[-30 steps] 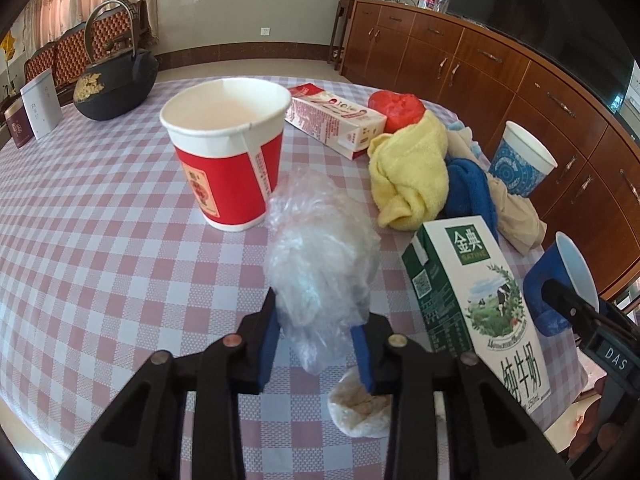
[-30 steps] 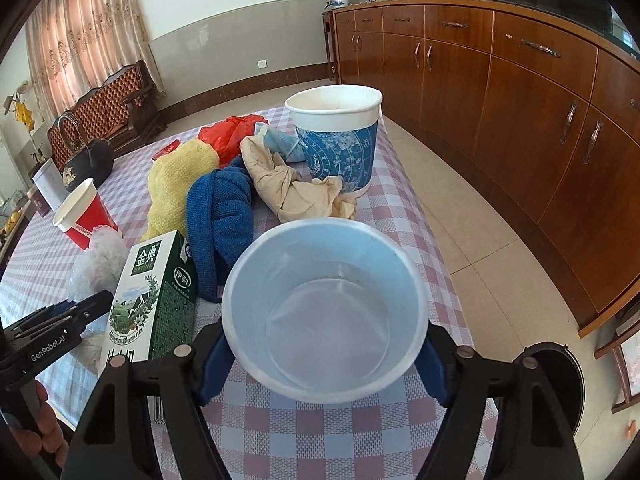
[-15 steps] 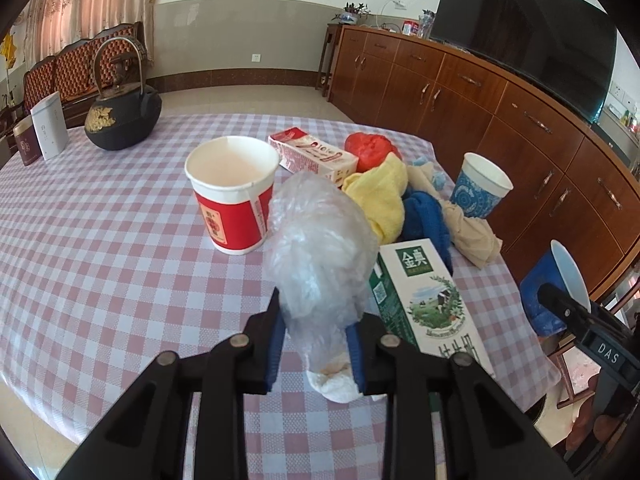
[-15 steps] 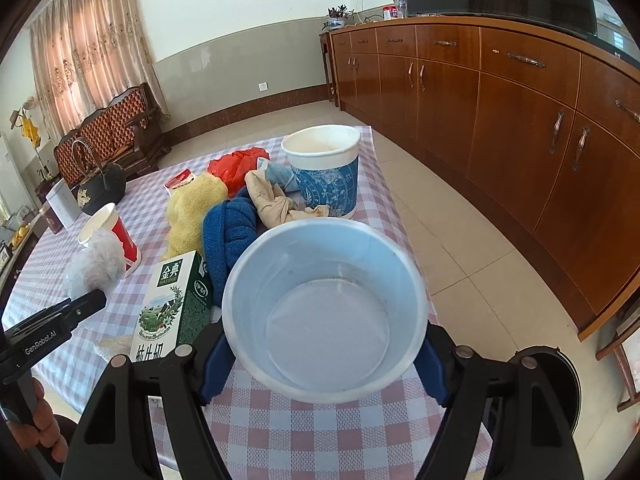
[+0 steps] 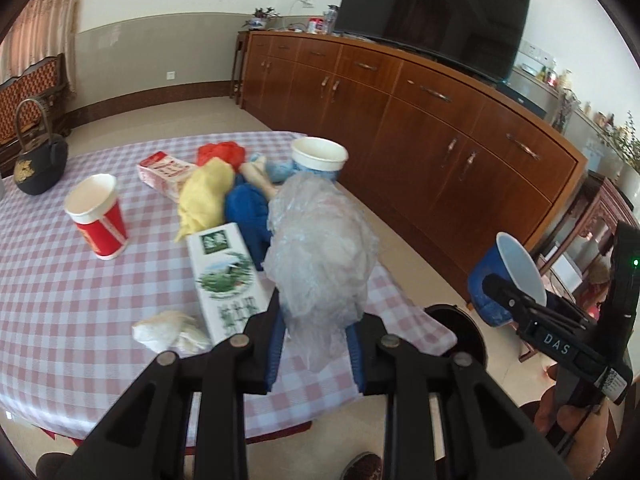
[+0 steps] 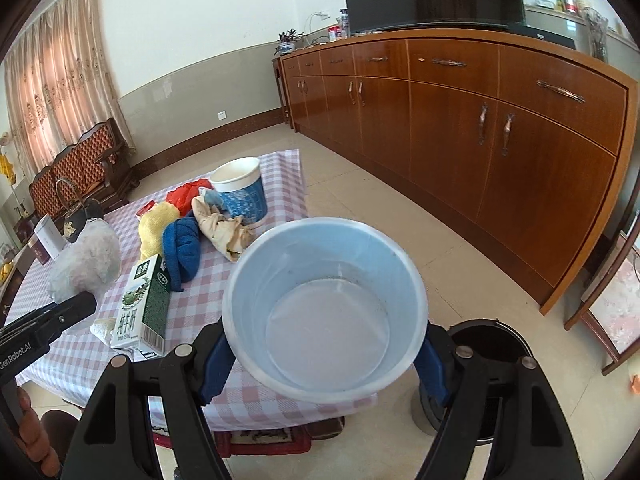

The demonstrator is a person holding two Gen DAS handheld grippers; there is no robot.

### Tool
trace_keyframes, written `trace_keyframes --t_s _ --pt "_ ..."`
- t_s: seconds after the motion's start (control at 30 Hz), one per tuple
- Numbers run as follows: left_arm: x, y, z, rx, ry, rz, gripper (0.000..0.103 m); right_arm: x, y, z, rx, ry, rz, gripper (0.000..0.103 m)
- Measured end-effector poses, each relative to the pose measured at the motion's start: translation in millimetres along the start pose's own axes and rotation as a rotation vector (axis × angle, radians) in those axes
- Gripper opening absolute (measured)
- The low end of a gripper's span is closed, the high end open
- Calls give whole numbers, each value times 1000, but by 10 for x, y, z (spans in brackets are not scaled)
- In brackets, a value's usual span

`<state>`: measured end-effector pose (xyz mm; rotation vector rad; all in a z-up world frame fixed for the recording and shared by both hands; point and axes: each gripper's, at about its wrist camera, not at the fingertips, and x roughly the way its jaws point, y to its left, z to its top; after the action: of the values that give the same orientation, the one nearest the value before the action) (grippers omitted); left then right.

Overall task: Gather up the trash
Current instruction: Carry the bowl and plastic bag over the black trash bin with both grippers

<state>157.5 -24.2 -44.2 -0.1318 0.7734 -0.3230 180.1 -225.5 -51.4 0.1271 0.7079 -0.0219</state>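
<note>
- Two grippers are loaded: left gripper (image 5: 316, 340) fingers pinch a crumpled plastic bag (image 5: 320, 248) above the worktop (image 5: 80, 280) near edge.
- Right gripper (image 6: 324, 354) fingers clamp a blue cup (image 6: 324, 304) near the black bin (image 6: 496, 344).

A black teapot (image 5: 38, 164) sits on the checked tablecloth (image 5: 60, 280) near wooden cabinets (image 6: 500, 128).

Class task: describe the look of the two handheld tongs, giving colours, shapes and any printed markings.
Both tongs are black plastic with forked arms, silver round rivets and blue pads. The left tongs read "GenRobot.AI" on their side in the right wrist view; the right tongs read "DAS", with a small green light, in the left wrist view.
</note>
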Motion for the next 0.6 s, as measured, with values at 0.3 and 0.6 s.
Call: trace_keyframes --t_s 0.3,0.6 --pt "385 -937 -105 113 96 -187 30 -352 -902 -282 140 1 -134 78" --pt "956 -1748 -343 196 221 -291 30 -328 -1780 -664 277 73 -231 78"
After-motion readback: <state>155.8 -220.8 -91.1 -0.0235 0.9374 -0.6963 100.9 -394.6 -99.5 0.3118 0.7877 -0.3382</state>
